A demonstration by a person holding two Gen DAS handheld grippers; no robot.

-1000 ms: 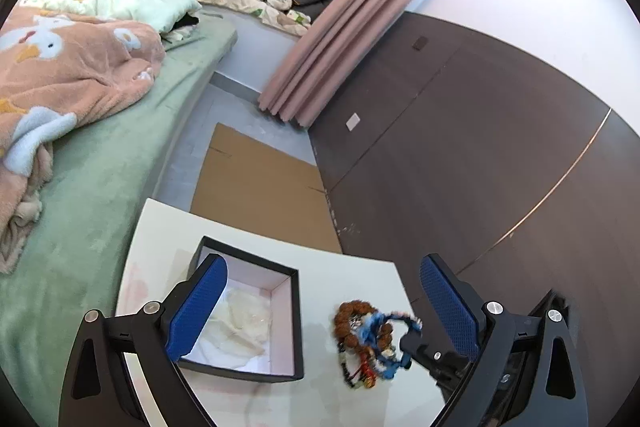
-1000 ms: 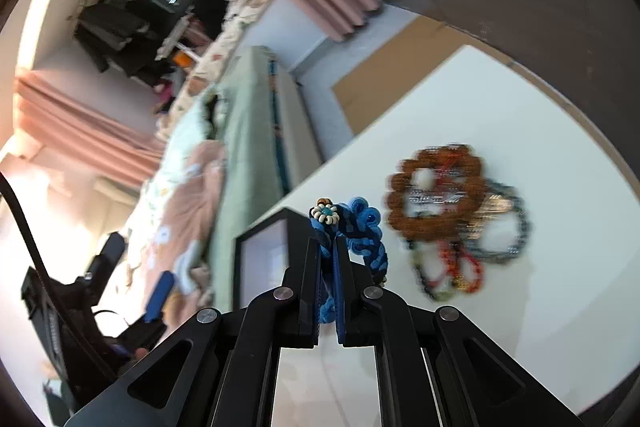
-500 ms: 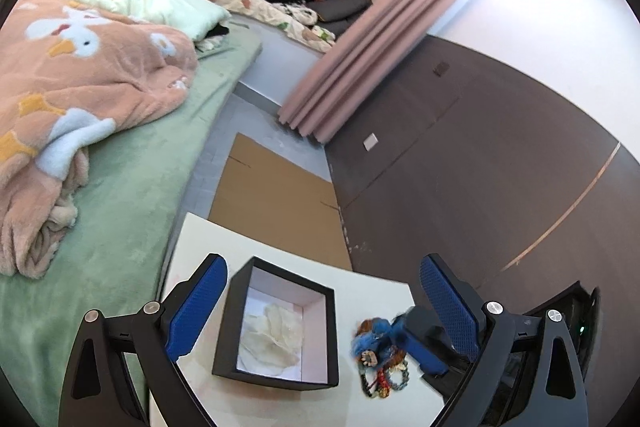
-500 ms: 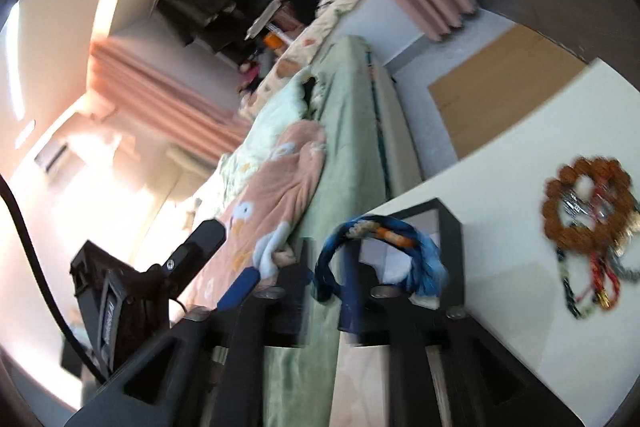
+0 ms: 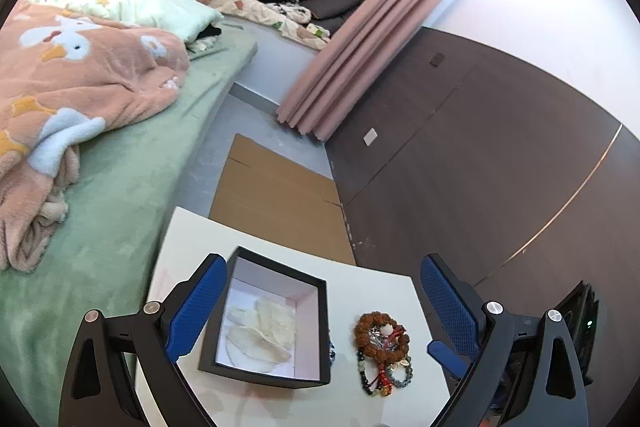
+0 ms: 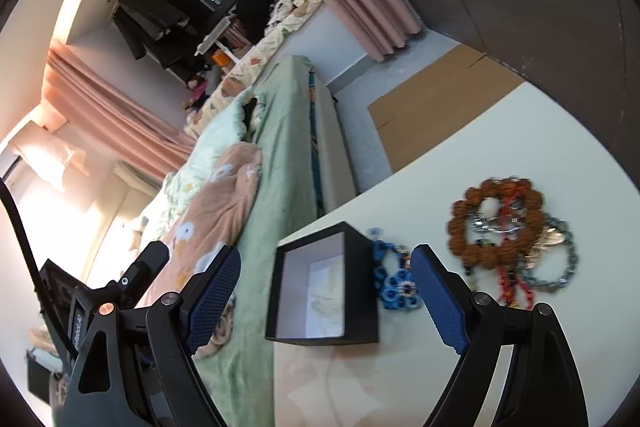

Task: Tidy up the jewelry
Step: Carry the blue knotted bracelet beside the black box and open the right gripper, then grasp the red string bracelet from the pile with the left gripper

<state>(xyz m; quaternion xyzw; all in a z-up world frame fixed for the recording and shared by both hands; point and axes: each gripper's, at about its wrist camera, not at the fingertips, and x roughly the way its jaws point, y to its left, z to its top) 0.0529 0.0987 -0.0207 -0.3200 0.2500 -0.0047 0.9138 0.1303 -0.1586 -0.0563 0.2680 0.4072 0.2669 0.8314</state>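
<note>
A black box (image 5: 320, 331) with a pale lining and white paper inside stands on the white table (image 5: 368, 287). It also shows in the right wrist view (image 6: 362, 287). A blue beaded bracelet (image 6: 396, 283) lies on the table against the box's outer wall, outside it. A pile of bracelets (image 5: 382, 343) with a brown bead ring on top lies to the right, also in the right wrist view (image 6: 504, 227). My left gripper (image 5: 324, 311) is open and empty above the box. My right gripper (image 6: 326, 295) is open and empty around the box.
A bed (image 5: 120, 167) with a green sheet and a pink blanket runs along the table's left side. A flat cardboard sheet (image 5: 276, 195) lies on the floor beyond the table. A dark wall panel (image 5: 480, 167) stands to the right.
My right gripper carried the blue bracelet from the pile toward the box, then opened and let it go; it now lies beside the box. My left gripper shifted over the box.
</note>
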